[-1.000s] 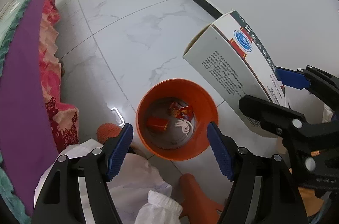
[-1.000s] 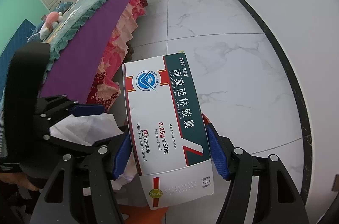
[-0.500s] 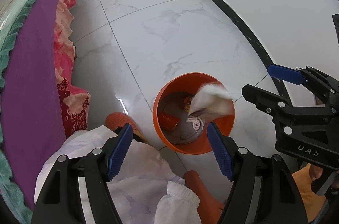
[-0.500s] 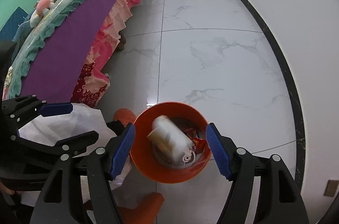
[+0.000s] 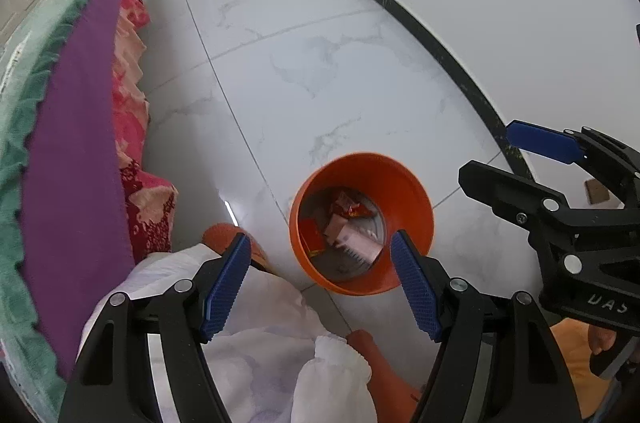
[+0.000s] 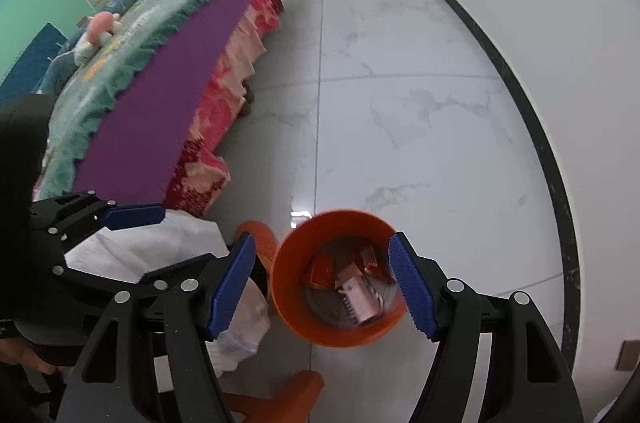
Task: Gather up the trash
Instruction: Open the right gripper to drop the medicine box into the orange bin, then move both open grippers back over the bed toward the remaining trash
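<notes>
Left hand-held gripper (image 5: pixel 320 277): jaws spread, nothing between the blue pads; points steeply down at the floor. In the right wrist view it shows at 9 o'clock, one blue pad visible.

Right hand-held gripper (image 6: pixel 322 281): jaws spread, empty; in the left wrist view it shows at 3 o'clock. Points down over the bin.

Bin (image 6: pixel 288 303): orange, round, upright on the floor, open top. In the right wrist view it sits between the two pads at 6 o'clock; in the left wrist view, at 5 o'clock from centre, near the right pad.

Box (image 6: pixel 360 299): pale pink-white carton, lying tilted inside the bin on the bottom, toward the near wall.

Wrappers (image 5: pixel 348 209): red and orange scraps in the bin, at 12 o'clock of the box.

Floor (image 5: pixel 320 83): white marble tile, dark skirting along the wall.

Bed (image 6: pixel 168 71): purple-edged cover, pink frill, at 10 o'clock; plush toy (image 6: pixel 98 29) on it.

Person: white trouser legs (image 5: pixel 260 351) and orange slippers (image 6: pixel 258 237) just beside the bin at 7 o'clock.
</notes>
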The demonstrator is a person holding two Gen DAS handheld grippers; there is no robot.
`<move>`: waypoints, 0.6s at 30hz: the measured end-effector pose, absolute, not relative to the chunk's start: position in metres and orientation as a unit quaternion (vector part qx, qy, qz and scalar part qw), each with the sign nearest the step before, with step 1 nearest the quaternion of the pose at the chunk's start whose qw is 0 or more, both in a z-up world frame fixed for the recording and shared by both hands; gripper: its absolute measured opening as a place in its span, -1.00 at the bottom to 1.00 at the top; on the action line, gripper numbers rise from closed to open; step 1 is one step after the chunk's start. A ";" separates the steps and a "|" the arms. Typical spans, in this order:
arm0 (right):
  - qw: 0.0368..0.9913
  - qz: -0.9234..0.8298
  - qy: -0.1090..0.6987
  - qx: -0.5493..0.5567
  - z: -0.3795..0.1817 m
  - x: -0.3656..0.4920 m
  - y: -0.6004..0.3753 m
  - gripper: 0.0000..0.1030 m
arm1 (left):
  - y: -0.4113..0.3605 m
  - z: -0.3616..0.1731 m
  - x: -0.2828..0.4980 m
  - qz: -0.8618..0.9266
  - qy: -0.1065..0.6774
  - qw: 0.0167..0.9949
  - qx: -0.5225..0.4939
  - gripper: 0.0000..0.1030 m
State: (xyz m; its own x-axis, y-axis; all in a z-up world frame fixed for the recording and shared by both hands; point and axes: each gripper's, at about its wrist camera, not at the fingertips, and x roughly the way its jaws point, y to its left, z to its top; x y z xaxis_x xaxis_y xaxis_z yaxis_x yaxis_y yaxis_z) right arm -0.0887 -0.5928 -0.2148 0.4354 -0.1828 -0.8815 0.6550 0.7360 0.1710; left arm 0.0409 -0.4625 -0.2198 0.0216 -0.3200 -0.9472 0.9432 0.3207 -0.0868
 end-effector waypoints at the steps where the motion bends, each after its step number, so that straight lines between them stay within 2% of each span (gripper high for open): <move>1: 0.813 -0.256 0.458 0.252 -0.207 -0.088 -0.590 0.35 | -0.460 -0.215 0.041 -0.492 0.494 0.646 0.310 0.41; 10: 0.860 -0.213 0.410 0.218 -0.140 -0.070 -0.549 0.35 | -0.414 -0.157 0.055 -0.479 0.450 0.705 0.268 0.41; 18: 0.886 -0.161 0.392 0.189 -0.107 -0.038 -0.505 0.38 | -0.356 -0.122 0.070 -0.441 0.430 0.752 0.234 0.41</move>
